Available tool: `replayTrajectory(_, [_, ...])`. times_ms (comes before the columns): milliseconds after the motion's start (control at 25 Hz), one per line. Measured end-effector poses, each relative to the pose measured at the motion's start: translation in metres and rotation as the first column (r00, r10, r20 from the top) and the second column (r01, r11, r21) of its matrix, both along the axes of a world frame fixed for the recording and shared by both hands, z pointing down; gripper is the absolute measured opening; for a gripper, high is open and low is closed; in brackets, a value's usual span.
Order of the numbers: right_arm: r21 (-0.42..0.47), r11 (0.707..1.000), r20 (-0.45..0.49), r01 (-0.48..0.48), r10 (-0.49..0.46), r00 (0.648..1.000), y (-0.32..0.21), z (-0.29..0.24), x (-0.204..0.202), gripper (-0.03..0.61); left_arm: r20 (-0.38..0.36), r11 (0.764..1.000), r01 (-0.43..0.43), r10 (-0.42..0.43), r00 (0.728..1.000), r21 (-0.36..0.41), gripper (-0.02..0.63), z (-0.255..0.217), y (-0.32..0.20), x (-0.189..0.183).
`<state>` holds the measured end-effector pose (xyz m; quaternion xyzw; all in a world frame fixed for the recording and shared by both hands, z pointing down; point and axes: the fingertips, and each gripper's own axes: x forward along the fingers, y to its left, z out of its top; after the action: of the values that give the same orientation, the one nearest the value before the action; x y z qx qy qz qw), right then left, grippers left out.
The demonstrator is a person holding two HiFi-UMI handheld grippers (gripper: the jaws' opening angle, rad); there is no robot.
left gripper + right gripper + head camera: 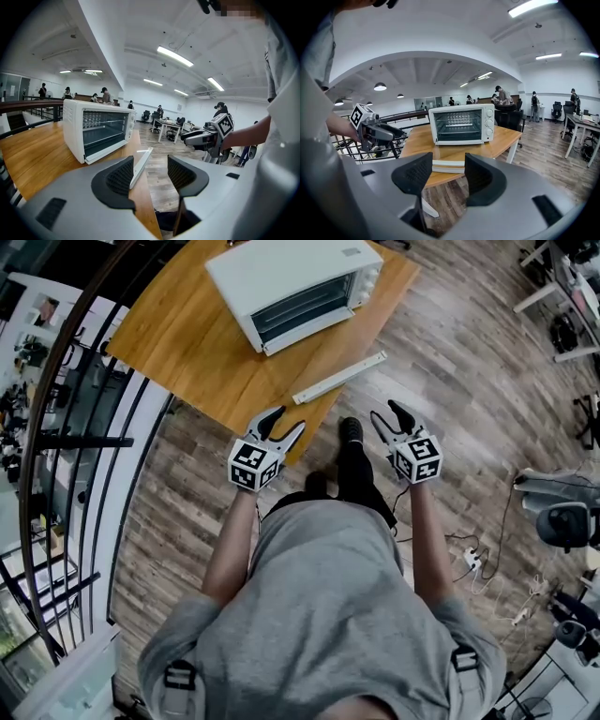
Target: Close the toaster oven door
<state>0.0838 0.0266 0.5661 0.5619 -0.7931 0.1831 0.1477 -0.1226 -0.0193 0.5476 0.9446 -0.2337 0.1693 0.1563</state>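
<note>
Left hand-held gripper (289, 420), right hand-held gripper (382, 412): open, empty. Toaster oven (291, 282) door looks light, stiff; I'd lift under white handle bar (338, 378).

My head camera looks steeply down on the tabletop (187, 352); both gripper views face the toaster oven (461, 123) from nearby, all three sharing it.

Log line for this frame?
left gripper open, empty | right gripper open, empty | oven on table, untouched
</note>
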Motion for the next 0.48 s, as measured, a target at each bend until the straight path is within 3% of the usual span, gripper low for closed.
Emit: replayTrajectory(480, [-0.056, 0.997, -0.001, 0.050, -0.050, 0.999, -0.041, 0.019, 0.026, 0.221, 0.009, 0.994, 0.087, -0.086, 0.996, -0.067, 0.242, 0.020, -0.028, 0.008])
